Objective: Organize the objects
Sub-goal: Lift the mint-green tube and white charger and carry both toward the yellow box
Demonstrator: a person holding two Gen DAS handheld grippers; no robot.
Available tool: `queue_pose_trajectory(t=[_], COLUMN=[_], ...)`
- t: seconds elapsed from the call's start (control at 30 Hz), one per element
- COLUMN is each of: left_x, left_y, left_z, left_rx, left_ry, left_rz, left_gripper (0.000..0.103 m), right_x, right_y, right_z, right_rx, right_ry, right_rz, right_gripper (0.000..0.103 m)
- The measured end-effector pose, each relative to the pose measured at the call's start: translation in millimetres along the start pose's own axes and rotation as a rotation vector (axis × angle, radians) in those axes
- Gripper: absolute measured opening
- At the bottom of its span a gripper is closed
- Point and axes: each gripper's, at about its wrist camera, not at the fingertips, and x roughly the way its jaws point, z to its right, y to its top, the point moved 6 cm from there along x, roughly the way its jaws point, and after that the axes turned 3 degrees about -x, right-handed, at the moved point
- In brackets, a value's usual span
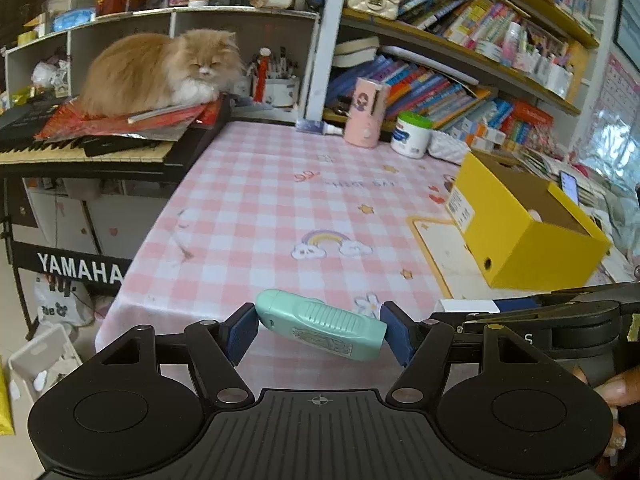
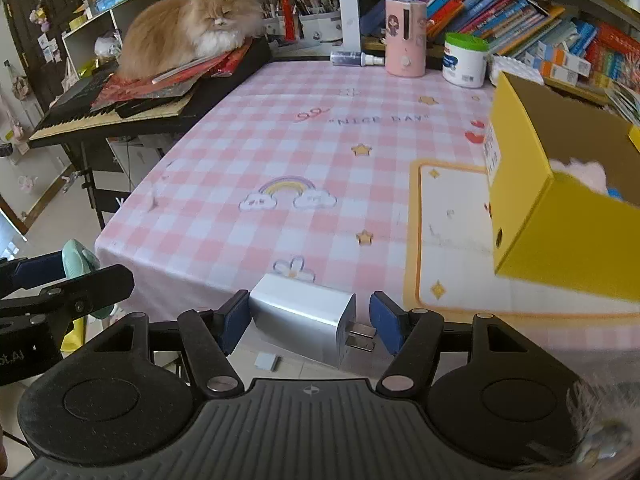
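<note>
So right now I've got both hands loaded: my left gripper (image 1: 320, 330) is clamped on a mint-green ribbed plastic handheld gadget (image 1: 320, 325), pads pressing on its two ends so its long axis runs straight across between the jaws, and my right gripper (image 2: 308, 322) is clamped on a silver boxy wall charger with two metal prongs (image 2: 304, 320), prongs poking out toward the right-hand pad. Both items hang just off the near edge of the pink-and-white checked tablecloth (image 2: 280, 140), not resting on it. What matters for the next move, I reckon, is the open yellow cardboard box (image 2: 560, 216): it sits ahead and off to the right of both claws, clearly nearer my right hand, where its front corner looms right beside the jaws, while from the left wrist view it's well apart, with the right gripper sitting in between. Both grippers tilt downward toward the table. Something pale and fluffy is already in the box. Also, a fluffy orange cat (image 1: 160, 72) is napping on the keyboard, safely out of the way.
</note>
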Motion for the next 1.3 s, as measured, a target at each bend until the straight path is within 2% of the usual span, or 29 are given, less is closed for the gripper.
queue_pose_trajectory(t=[0.17,0.53,0.97,1.1,1.3], left_x=[-1,5,27,34,42], left_y=[-15,-22,-24,-22,-11], left_z=[14,56,134,156,179], left_rx=[0.044,0.131,0.267,0.3,0.326], left_ry=[-0.052,-0.177,-0.339,-0.366,-0.367], left_rz=[-0.043,-0.068,-0.105,-0.106,-0.087], left_gripper=[0.067,0.067,0.067,0.067,0.067], right_x=[-10,-40,-78,-88,-95], right_y=[-23,-58,-87,-93,-90], right_z=[3,35,100,122,149], right_rx=[0.046,0.16,0.318,0.36,0.388], right_ry=[-0.024,-0.125,-0.269,-0.306,-0.325], right_rz=[-0.011,-0.016,0.01,0.02,0.04], right_gripper=[0.063,0.063,0.063,0.063,0.063])
